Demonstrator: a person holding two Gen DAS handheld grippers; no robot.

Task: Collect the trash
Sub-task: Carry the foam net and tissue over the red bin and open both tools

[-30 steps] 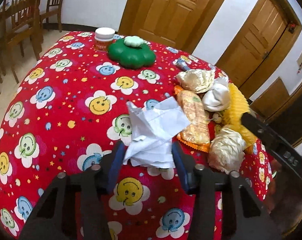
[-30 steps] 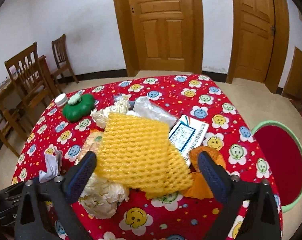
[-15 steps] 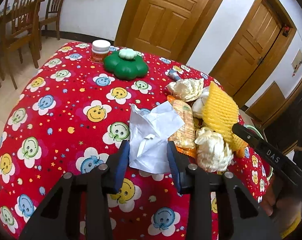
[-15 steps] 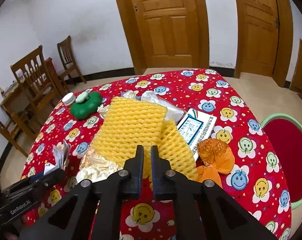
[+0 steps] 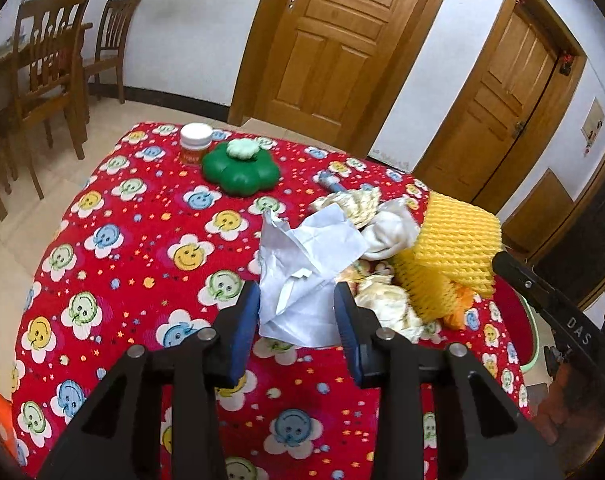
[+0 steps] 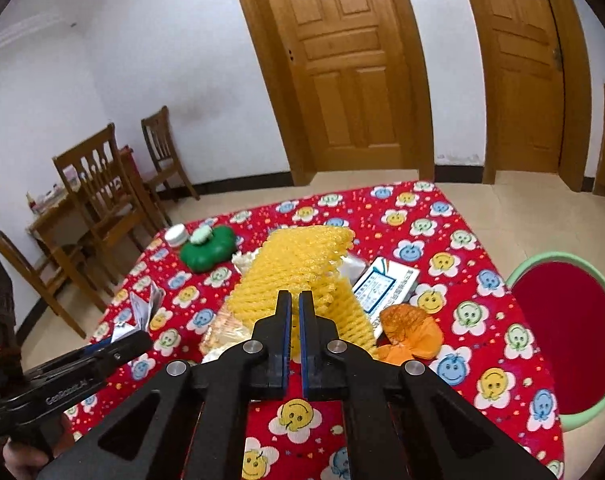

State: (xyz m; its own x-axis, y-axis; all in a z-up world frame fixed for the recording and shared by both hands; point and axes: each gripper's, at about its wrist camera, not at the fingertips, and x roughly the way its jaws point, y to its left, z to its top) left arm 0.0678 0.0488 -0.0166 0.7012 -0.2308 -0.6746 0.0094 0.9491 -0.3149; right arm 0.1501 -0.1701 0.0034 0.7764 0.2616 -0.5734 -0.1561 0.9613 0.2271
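the thing that matters here is where the green-rimmed basin [image 6: 570,344] sits: it is off the bench [image 6: 442,216] on the right, below the cloth edge, so of the two hands the right one is plainly the nearer to it. the right gripper [image 6: 295,300] has just been closing, and its jaws now stand pinched tight on the near edge of the yellow foam net [image 6: 302,256], which stands up and away from the fingers, its long side running forward over the heap of scraps. the net hangs from that one pinched edge, so i'd judge it will flop as it swings. the left gripper [image 5: 296,312] has its jaws drawn in on the crumpled white paper [image 5: 306,264], the blue pads [image 5: 246,320] pressing either side of its lower part, the sheet fanning up and ahead of them; it looks to be clear of the cloth, though i cannot be sure. for that hand the basin lies across the bench, past the heap and past the other gripper. if the basin is where the trash goes, the right hand has a short swing sideways and down, and the left would have to wait or cross behind it. the orange wrapper [image 6: 408,332] and the printed box [image 6: 386,284] lie on the bench yet, between net and basin.
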